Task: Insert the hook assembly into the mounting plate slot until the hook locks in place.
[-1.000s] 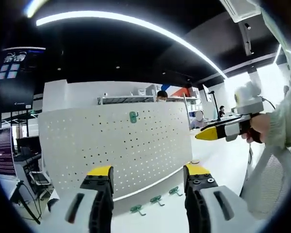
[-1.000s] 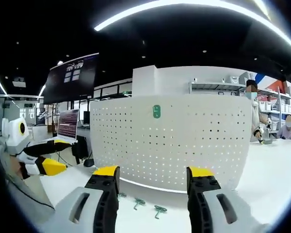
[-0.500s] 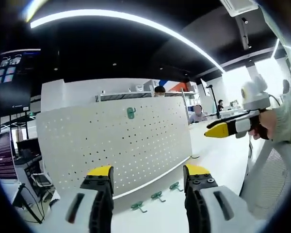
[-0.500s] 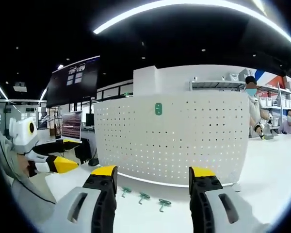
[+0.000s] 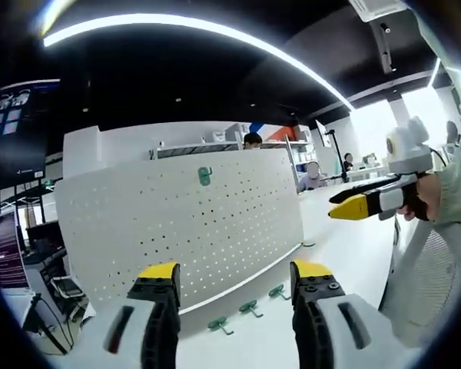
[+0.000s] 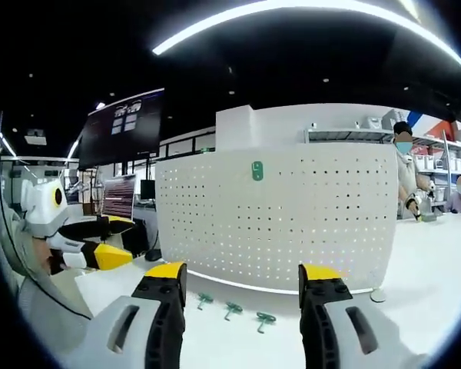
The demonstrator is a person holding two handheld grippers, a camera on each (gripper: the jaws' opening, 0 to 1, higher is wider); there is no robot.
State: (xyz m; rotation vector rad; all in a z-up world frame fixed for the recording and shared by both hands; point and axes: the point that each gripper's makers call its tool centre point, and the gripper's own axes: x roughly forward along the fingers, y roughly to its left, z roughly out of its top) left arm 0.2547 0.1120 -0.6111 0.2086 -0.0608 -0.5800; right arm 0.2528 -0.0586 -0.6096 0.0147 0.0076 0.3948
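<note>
Left gripper view: left gripper (image 5: 234, 288) rises from 6 o'clock, jaws wide apart, nothing between the yellow tips. White pegboard mounting plate (image 5: 177, 223) stands upright on the white table (image 5: 346, 246), spanning 9 to 1 o'clock. One green hook (image 5: 205, 176) is already seated high on the plate near 12 o'clock. Three loose green hooks (image 5: 250, 309) lie in a row on the table just in front of the plate's foot, between the jaws around 6 o'clock. At 3 o'clock the right gripper (image 5: 361, 206) comes in, held by a hand (image 5: 424, 201); seen from the side, so cannot tell how far its jaws are spread.

Right gripper view: at 9 o'clock the left gripper (image 6: 111, 256) shows side-on with its yellow tip. The right gripper (image 6: 242, 284) rises from 6 o'clock, jaws wide, holding nothing. The plate (image 6: 292, 223) fills the centre, the mounted hook (image 6: 257, 171) near its top edge at 12 o'clock. The loose hooks (image 6: 233, 310) lie on the table (image 6: 430, 269) by the plate's base, between the jaws. A dark monitor (image 6: 123, 127) hangs at 10 o'clock. A person (image 6: 406, 173) stands behind the plate at 3 o'clock.
</note>
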